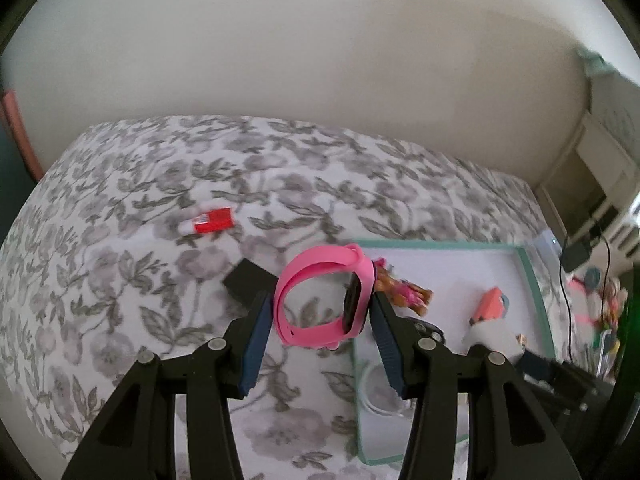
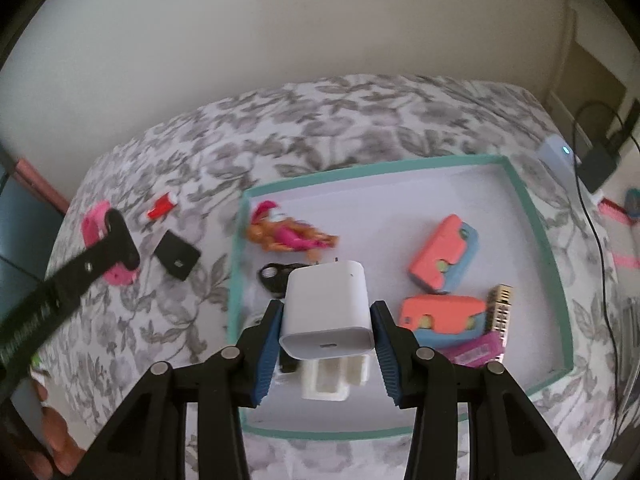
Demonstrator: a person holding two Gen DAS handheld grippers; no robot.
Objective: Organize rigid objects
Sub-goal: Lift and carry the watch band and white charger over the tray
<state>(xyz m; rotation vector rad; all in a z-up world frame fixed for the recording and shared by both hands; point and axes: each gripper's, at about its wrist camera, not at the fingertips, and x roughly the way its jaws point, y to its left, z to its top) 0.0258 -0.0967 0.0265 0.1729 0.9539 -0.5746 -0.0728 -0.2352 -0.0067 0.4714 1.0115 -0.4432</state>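
My left gripper (image 1: 320, 304) is shut on a pink smartwatch (image 1: 320, 300), lifted over the floral bed beside the left rim of the teal-edged tray (image 1: 532, 276). In the right wrist view that same gripper (image 2: 116, 240) and the watch (image 2: 94, 224) appear at far left. My right gripper (image 2: 326, 312) is shut on a white charger cube (image 2: 326, 308), held above the tray (image 2: 532, 208). On the bedcover lie a red and white tube (image 1: 210, 220) (image 2: 160, 208) and a black square piece (image 1: 248, 280) (image 2: 176, 260).
Inside the tray lie a doll (image 2: 288, 234), two coral and blue toy pieces (image 2: 444, 254), a black key fob (image 2: 276, 276), a white plug piece (image 2: 332, 380) and a purple item (image 2: 476, 350). Cables and a black adapter (image 2: 600, 164) sit off the bed's right edge.
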